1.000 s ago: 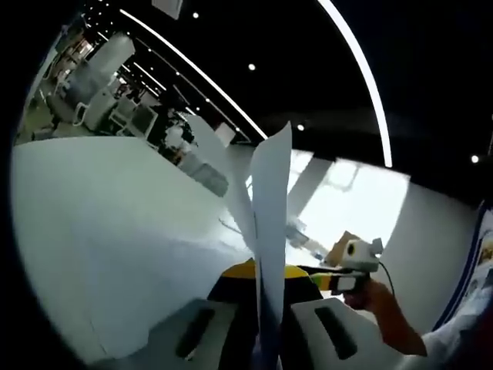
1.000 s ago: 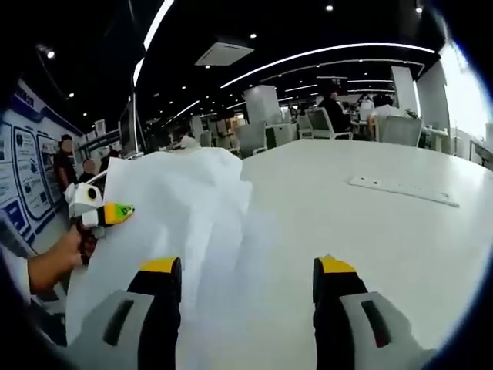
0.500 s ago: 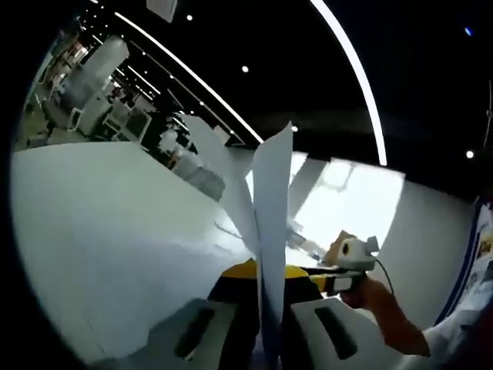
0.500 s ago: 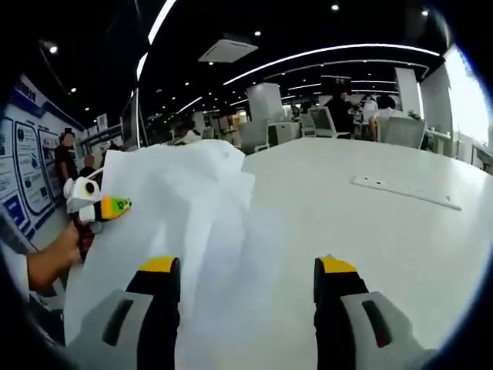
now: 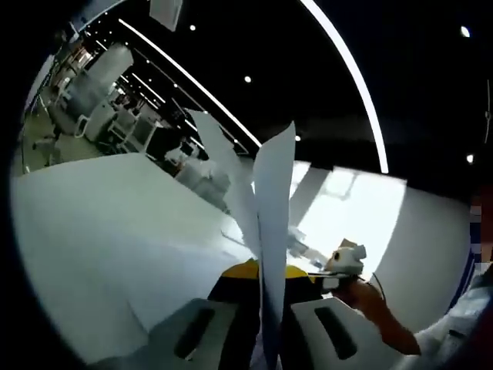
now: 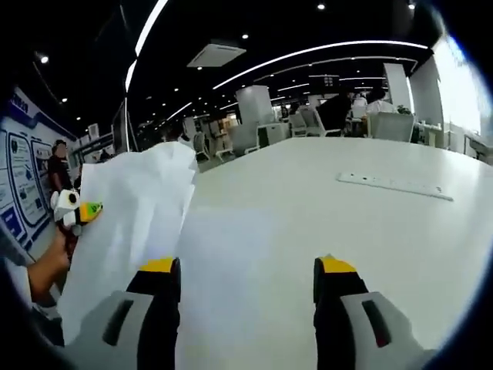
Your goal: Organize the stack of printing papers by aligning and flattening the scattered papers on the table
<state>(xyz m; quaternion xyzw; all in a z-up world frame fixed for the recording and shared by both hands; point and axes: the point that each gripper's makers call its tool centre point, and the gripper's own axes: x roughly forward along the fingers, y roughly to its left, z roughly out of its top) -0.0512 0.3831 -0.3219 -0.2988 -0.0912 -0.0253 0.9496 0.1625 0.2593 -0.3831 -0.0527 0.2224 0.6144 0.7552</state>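
My left tongs (image 5: 262, 297) clench the papers (image 5: 271, 231) on edge, lifted above the bench (image 6: 323, 223); my right tongs (image 6: 246, 289) gape empty, the sheets just to their left. Gathered, apparently, but not squared or laid flat. Since a second ago they've swung further left.

A broad white counter (image 6: 323, 208) spreads across the right gripper view, and a long flat white strip (image 6: 394, 186) lies on it toward the far right side. Beyond the counter's far edge stand pale office chairs (image 6: 390, 126), with seated people (image 6: 339, 108) among them. Curved white light strips (image 6: 308, 54) sweep over the dark ceiling. A blue-and-white wall poster (image 6: 19, 181) hangs at far left, a standing person (image 6: 58, 163) beside it.
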